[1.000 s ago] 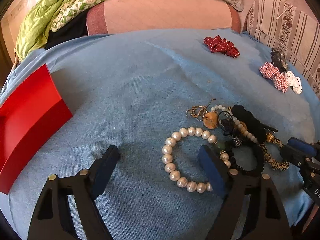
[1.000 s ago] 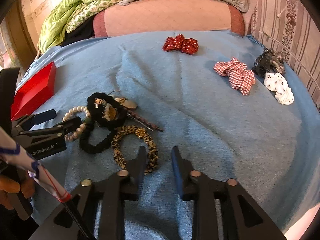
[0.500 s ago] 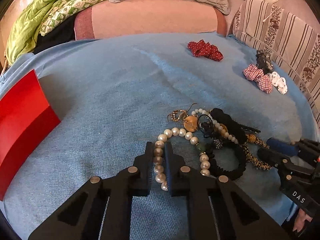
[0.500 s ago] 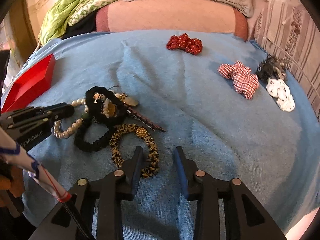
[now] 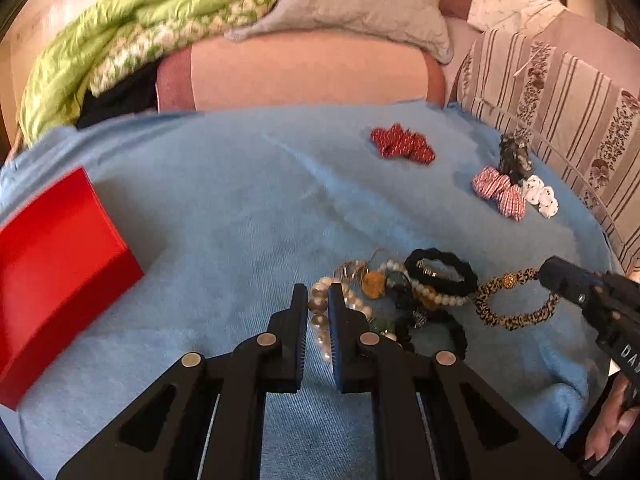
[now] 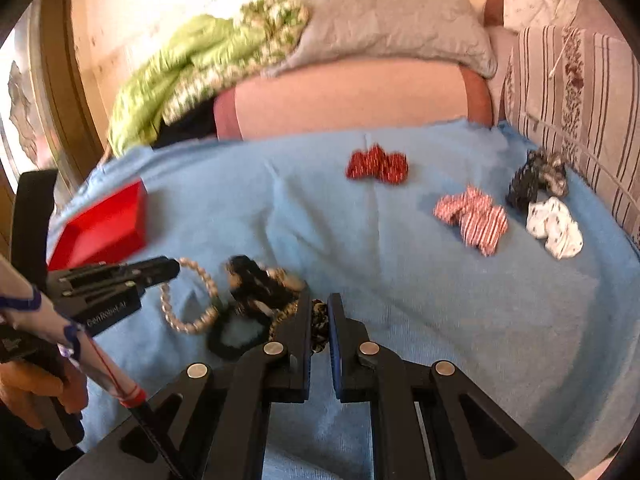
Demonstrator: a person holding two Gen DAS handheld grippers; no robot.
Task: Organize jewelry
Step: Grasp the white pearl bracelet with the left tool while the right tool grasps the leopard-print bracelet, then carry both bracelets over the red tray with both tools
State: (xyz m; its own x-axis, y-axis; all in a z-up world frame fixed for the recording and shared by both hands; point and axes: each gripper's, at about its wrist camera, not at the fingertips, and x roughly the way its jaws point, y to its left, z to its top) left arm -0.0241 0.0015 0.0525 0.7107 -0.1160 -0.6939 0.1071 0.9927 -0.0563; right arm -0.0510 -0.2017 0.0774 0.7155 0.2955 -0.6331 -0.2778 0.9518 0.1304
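While it lies on the blue blanket (image 5: 248, 216), the pearl bracelet (image 5: 320, 320) is pinched between the fingers of the left gripper (image 5: 318, 300), whose jaws are drawn close on the beads at the bracelet's near-left arc. Just right of the pearls sits a tangle of jewelry: an amber pendant (image 5: 374, 280), a black scrunchie (image 5: 440, 272) lying over a strand of small pearls, and darker bands underneath that are too jumbled to separate. Further right of the pearls, the leopard-print band (image 5: 516, 300) is stretched out from the tangle, its far end caught in the right gripper (image 6: 319, 320), whose jaws are pressed onto the patterned fabric; in the right wrist view the band shows between the two fingers.

Well left of the pearl bracelet stands the red box (image 5: 56, 264), open side up. Beyond the pearls, toward the far edge of the blanket, rests a red dotted scrunchie (image 5: 402, 146). Far right of them are a red checked scrunchie (image 5: 500, 192), a white dotted one (image 5: 542, 196) touching it, and a dark patterned one (image 5: 514, 156) just behind. Behind the blanket are a pink cushion (image 5: 308, 72), a grey pillow (image 5: 352, 4) and a green quilt (image 5: 132, 40).
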